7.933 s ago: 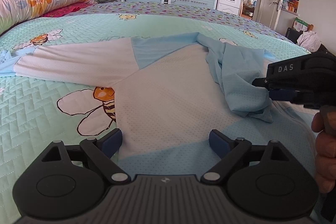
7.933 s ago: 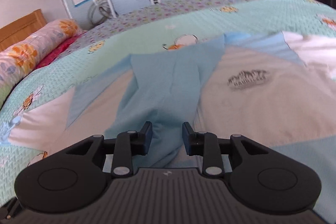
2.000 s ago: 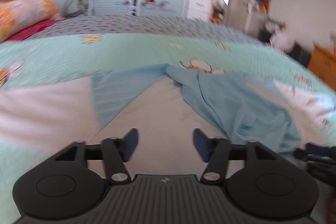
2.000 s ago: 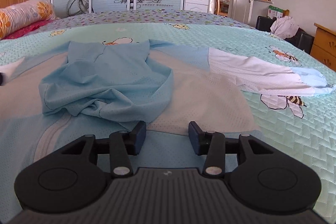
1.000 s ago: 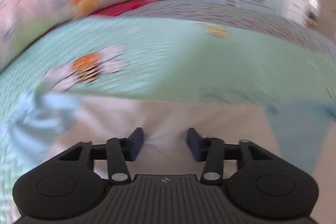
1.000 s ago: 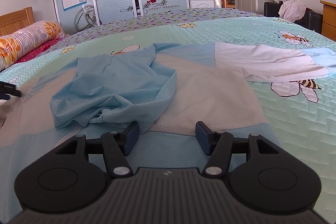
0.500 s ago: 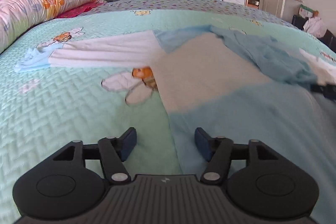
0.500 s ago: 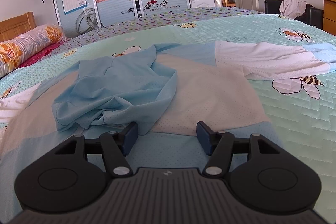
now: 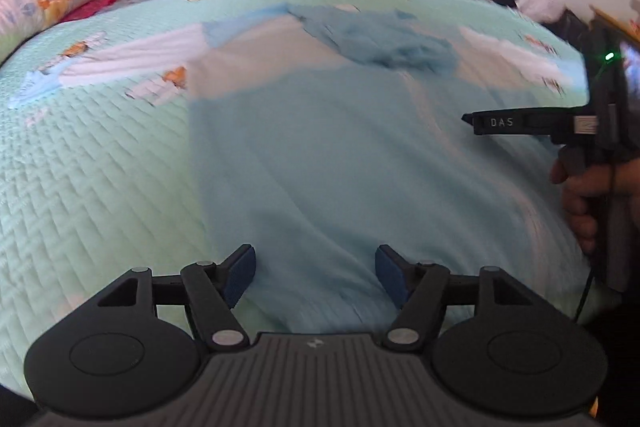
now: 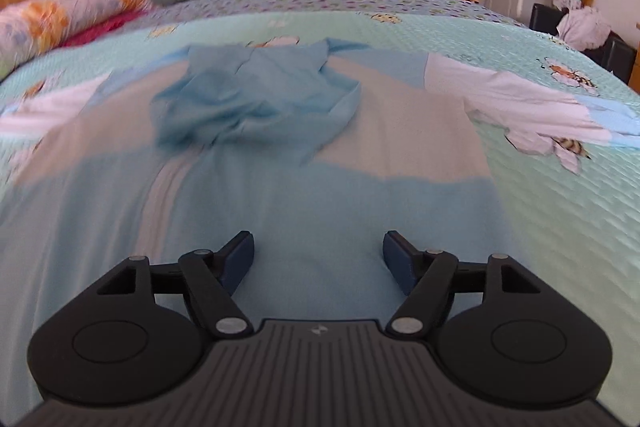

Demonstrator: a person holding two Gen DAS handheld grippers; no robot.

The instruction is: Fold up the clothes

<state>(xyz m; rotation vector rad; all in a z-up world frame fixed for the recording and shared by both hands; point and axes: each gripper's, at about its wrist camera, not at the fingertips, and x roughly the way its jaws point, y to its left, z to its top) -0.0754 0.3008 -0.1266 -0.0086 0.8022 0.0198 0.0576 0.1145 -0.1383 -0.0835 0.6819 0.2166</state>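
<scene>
Here, I am holding two grippers: my left gripper (image 9: 315,273) and right gripper (image 10: 318,265), jaws just widening, nothing between them, both hanging over the blue hem of one garment (image 10: 328,195) lying flat on the bedspread (image 10: 560,227). Its hood (image 10: 256,103) is lying bunched. Two sleeves are spreading outward. Only the left view is showing my right hand (image 9: 592,187); open quilt is flanking both sides.

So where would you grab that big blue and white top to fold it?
Probably by the blue bottom hem, one corner per hand-held gripper, coming from the near edge. The top lies flat with its hem nearest, and both the left and right hand-held grippers hover open over it.
</scene>
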